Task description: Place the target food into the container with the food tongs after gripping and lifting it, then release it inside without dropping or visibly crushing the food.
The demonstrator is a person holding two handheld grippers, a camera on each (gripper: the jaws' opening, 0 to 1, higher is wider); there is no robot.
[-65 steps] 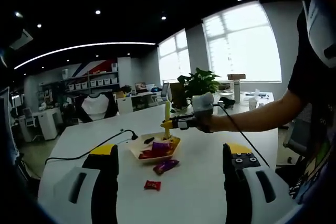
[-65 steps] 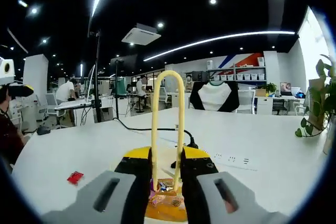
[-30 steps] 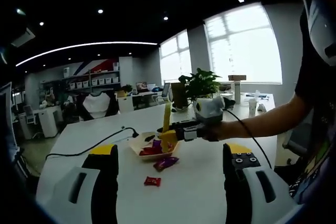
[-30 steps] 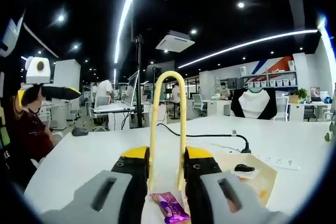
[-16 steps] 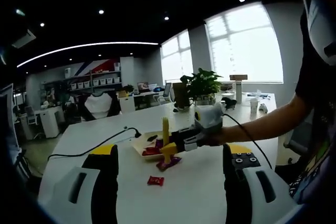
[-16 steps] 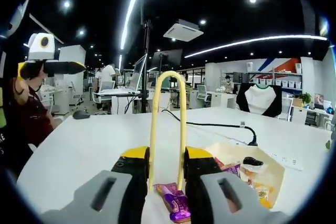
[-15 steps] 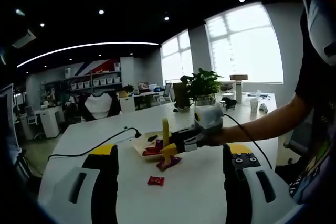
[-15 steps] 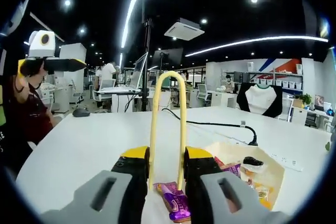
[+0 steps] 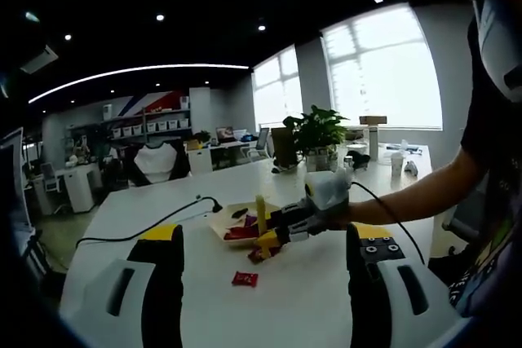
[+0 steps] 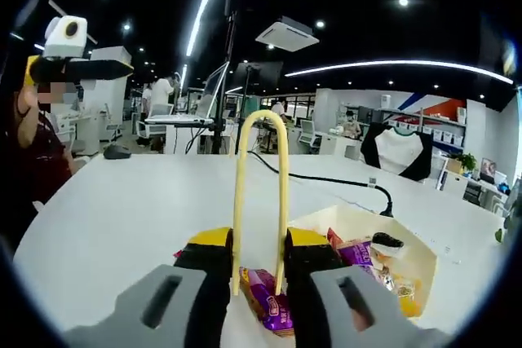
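- On the white round table (image 9: 326,299) in the left gripper view, the left gripper (image 9: 261,283) rises from the bottom with its two grey, yellow-tipped jaws spread wide apart and nothing between them.
- Beyond them, the right gripper (image 9: 273,238) comes in from the right in a person's hand (image 9: 330,213), clamping yellow looped plastic food tongs (image 9: 261,230) whose tips point down at a purple wrapped snack (image 9: 259,253) lying on the table.
- Just behind the snack sits a cream-coloured shallow paper tray (image 9: 220,222) with red and purple packets in it.
- A small red wrapped candy (image 9: 244,279) lies alone on the table, nearer the camera and apart from the tray.
- A black cable (image 9: 147,230) runs across the table from the left toward the tray; a green potted plant (image 9: 314,132) stands at the far edge by the windows.
- Seen from the right gripper view, the right gripper's (image 10: 259,270) jaws are closed against the two arms of the tongs (image 10: 259,193).
- The purple snack (image 10: 265,299) lies on the table between the tong arms, low between the jaws; whether the tips pinch it cannot be told.
- The tray (image 10: 424,262) is just right of it, holding several wrappers.
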